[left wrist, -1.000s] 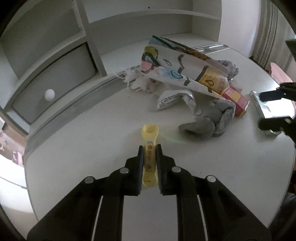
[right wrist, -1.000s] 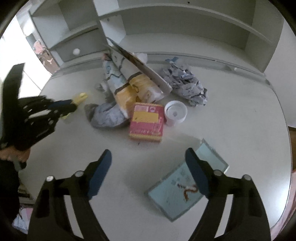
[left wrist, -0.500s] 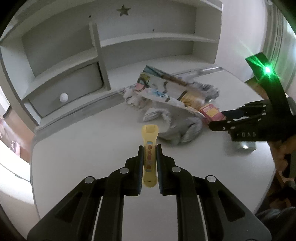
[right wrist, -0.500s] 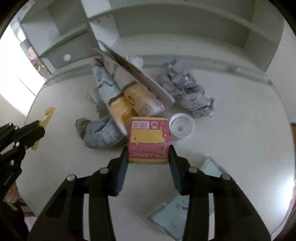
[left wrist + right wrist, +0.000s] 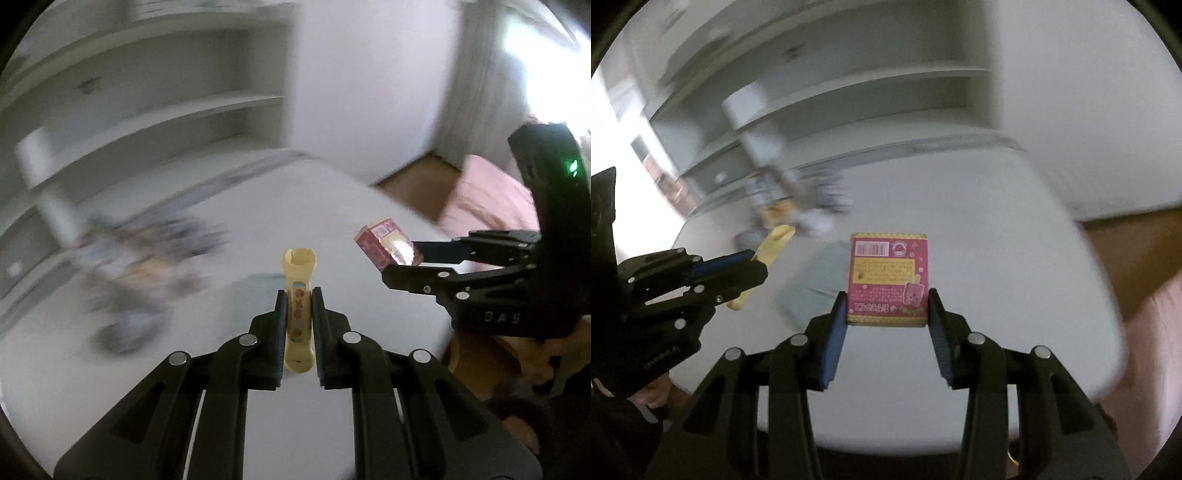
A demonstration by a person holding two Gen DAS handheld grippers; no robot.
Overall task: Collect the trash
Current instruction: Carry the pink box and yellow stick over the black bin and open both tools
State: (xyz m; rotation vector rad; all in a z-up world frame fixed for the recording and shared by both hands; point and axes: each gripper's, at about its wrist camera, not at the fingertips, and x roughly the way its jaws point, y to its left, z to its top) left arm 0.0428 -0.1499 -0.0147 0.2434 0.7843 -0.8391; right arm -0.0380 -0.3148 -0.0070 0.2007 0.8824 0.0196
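Observation:
My left gripper is shut on a yellow plastic tube wrapper and holds it above the white table. My right gripper is shut on a pink and yellow carton box, lifted off the table. In the left wrist view the right gripper with the box is to the right. In the right wrist view the left gripper with the yellow wrapper is at the left. The other trash is a blurred pile at the table's back.
White shelves stand behind the table. A pale flat booklet lies on the table under the box. A brown floor and pink fabric lie beyond the table's right edge. Both views are motion-blurred.
The right gripper closed on the pink box and lifted it off the table. Both grippers swung to the right, away from the trash pile, the left one holding the yellow wrapper throughout.

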